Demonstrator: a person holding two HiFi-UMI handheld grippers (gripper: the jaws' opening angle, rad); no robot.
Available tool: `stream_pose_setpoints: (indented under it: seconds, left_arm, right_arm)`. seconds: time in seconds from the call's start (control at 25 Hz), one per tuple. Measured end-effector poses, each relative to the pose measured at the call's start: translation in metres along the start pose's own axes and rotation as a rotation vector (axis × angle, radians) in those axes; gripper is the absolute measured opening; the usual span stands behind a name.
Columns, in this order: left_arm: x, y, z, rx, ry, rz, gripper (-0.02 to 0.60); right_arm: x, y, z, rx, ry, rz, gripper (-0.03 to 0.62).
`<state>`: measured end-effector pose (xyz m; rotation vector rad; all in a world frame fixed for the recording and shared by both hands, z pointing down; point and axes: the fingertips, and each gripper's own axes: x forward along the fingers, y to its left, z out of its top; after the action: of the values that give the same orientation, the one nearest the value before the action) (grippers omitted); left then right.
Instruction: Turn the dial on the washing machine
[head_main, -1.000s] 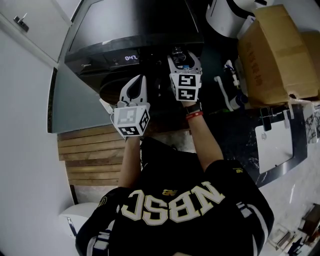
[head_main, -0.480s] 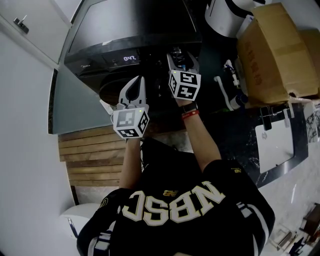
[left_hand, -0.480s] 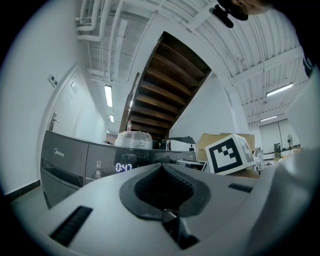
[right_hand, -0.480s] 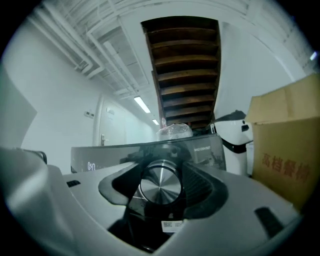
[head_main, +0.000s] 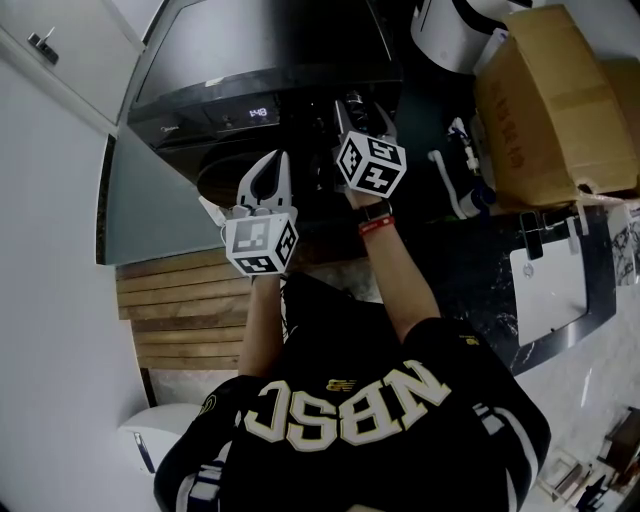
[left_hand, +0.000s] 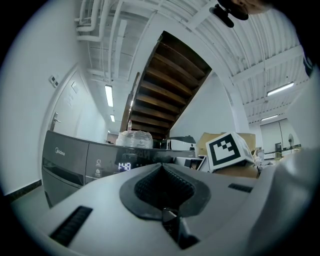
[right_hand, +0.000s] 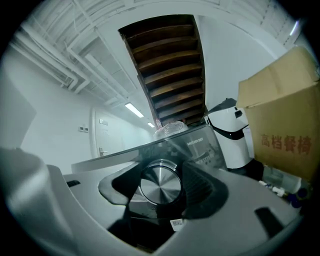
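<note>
Right tool (right_hand: 162, 187) pinches the silver dial (right_hand: 160, 183) between wide-set jaws — left tool (left_hand: 162, 172) is pressed together.

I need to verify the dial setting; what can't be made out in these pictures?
Right gripper view: the fingers cover the dial's sides and any pointer mark; panel print is blurred.
Head view: the right gripper hides the dial; display digits are too small to read.
</note>
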<state>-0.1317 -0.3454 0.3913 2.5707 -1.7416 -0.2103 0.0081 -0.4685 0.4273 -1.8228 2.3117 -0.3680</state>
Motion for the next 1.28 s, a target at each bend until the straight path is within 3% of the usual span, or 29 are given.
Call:
stream_pose_setpoints:
  seconds: [0.28, 0.44, 0.72, 1.28]
  left_arm:
    - [0.001, -0.003, -0.003, -0.002, 0.007, 0.002, 0.015]
    - [0.003, -0.007, -0.003, -0.007, 0.010, 0.001, 0.015]
    - [0.006, -0.004, -0.001, -0.009, 0.014, 0.009, 0.015]
    - [0.006, 0.001, -0.002, -0.018, 0.030, 0.028, 0.015]
  right_arm:
    - [0.002, -0.001, -0.001, 0.068, 0.021, -0.014, 0.267]
    - [-0.003, -0.006, 0.003, 0.239, 0.015, -0.042, 0.267]
    - [-0.005, -0.018, -0.002, 0.649, -0.036, -0.035, 0.268]
    - [-0.004, -0.025, -0.009, 0.900, -0.018, -0.014, 0.268]
